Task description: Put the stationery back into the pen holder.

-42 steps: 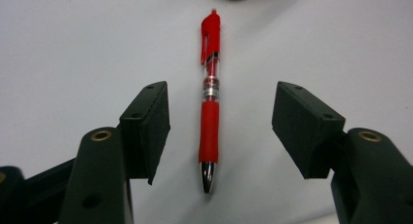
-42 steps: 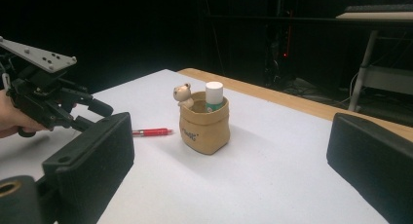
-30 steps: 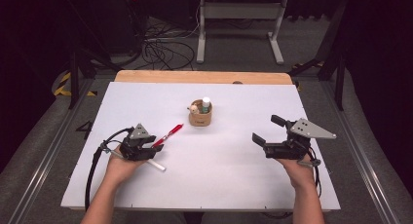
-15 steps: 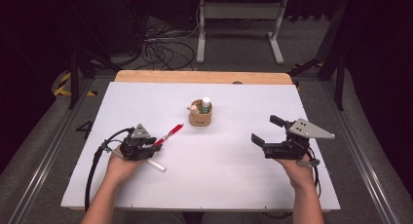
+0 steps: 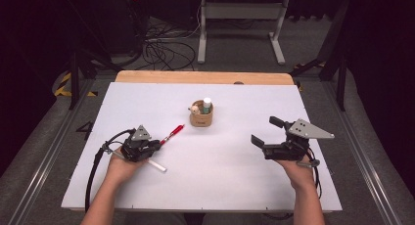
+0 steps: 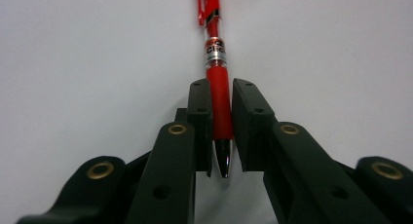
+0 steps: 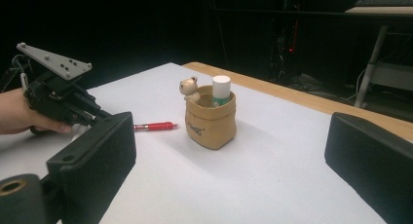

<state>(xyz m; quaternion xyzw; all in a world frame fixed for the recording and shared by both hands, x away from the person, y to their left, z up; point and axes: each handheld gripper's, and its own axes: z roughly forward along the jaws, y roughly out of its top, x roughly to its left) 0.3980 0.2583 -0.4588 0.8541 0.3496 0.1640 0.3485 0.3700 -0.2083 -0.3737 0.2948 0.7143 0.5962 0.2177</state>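
Now | left gripper (image 6: 221,136) jaws closed on red pen (image 6: 217,83), long axis toward frame top | right gripper (image 5: 269,134) wide open, empty | pen cup (image 5: 201,118) upper-center.

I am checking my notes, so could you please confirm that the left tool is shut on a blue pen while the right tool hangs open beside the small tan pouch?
Only the colour is wrong: the left tool is shut on a red pen, as the left gripper view shows. The right tool is open beside the tan pouch.
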